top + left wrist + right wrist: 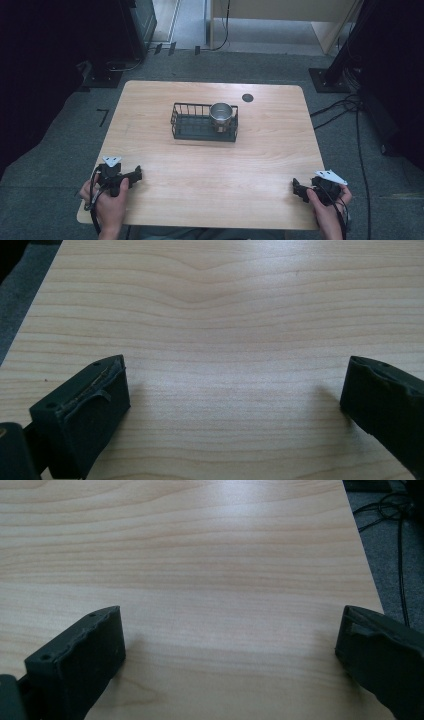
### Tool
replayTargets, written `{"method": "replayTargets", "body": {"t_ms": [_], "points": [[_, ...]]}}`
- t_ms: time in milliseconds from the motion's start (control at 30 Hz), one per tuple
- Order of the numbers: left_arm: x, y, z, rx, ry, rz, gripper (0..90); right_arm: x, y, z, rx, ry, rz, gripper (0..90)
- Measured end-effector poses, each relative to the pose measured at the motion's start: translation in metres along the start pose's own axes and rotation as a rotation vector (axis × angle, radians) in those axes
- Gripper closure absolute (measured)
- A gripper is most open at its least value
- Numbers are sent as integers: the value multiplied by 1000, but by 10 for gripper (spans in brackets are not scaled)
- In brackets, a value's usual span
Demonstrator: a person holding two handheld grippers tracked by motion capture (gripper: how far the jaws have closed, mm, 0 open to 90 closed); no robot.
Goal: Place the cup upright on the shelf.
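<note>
Light wood-grain rectangular bench (210,165), centre of the high view, on grey carpet.

Black wire rectangular basket (192,129), upper middle of the bench. Inside it, at its right end: one round shiny metal cup (221,114), upright, open mouth up, against the right wall of the basket.

Small dark round disc (247,97), set in the bench top just up and right of the basket.

Left gripper (134,176), black, held in a hand (107,202) at the lower left of the bench; in the left gripper view (235,405) its fingers stand wide apart over bare wood, nothing between them.

Right gripper (298,189), black, held in a hand (327,210) at the lower right corner; in the right gripper view (230,650) its fingers likewise stand wide apart, holding nothing, near the bench's right edge.

Both grippers sit well apart from the basket.
</note>
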State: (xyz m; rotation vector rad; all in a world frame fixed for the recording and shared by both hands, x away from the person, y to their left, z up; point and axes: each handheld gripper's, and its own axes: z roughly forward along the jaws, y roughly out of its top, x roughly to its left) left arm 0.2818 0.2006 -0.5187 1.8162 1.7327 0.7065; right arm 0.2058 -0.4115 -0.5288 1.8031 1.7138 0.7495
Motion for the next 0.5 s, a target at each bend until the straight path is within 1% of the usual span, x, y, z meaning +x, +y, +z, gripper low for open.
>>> {"method": "replayTargets", "body": {"t_ms": [500], "points": [[0, 0, 0, 0, 0, 0, 0, -1, -3, -3, -1, 11, -13, 0]]}}
